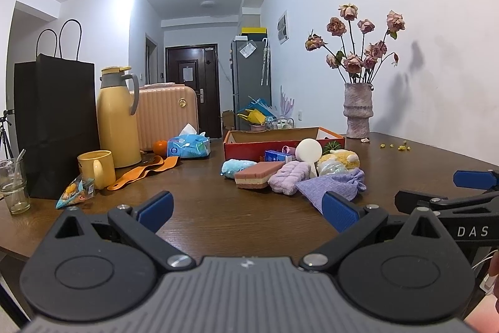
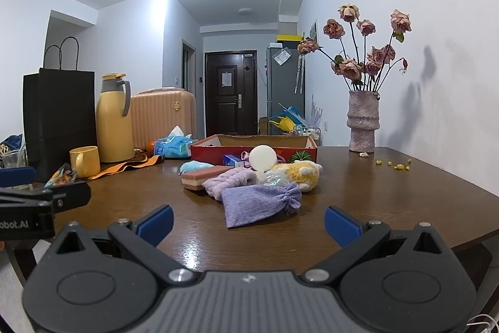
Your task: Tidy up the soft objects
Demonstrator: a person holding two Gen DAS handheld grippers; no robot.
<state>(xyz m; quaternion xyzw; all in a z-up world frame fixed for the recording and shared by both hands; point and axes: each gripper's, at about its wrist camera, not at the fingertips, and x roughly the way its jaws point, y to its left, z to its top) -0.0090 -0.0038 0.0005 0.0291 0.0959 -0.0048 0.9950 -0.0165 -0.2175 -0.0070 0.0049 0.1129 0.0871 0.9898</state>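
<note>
Both grippers hover low over the near edge of a dark wooden table (image 2: 374, 192), each with its blue-padded fingers spread wide and nothing between them: the left gripper (image 1: 248, 213) points toward the middle of the table, and the right gripper (image 2: 249, 222) sits just to its right, aimed at a heap of soft things. Nearest in that heap lies a lavender drawstring pouch (image 2: 260, 203), flat on the table with its gathered mouth to the right. Just behind it, touching, are a fluffy lilac cloth (image 2: 229, 181) and a crinkled clear plastic bag (image 2: 274, 177). To the left of the cloth rests a pink-and-cream layered sponge (image 2: 201, 177), with a light blue plush (image 2: 191, 167) behind it. A yellow plush toy (image 2: 304, 172) lies at the right of the heap, and a round white puff (image 2: 263, 157) stands up behind the cloth. A small blue carton (image 2: 232, 159) leans against the front of an open red cardboard box (image 2: 218, 150) that stands just behind the heap. Well to the left are a yellow mug (image 1: 95, 166), a yellow thermos jug (image 1: 117, 120), a black paper bag (image 1: 56, 127), a blue tissue pack (image 1: 188, 145) and an orange strap (image 1: 146, 172). A vase of dried roses (image 1: 358, 111) stands by the wall at the far right.
</note>
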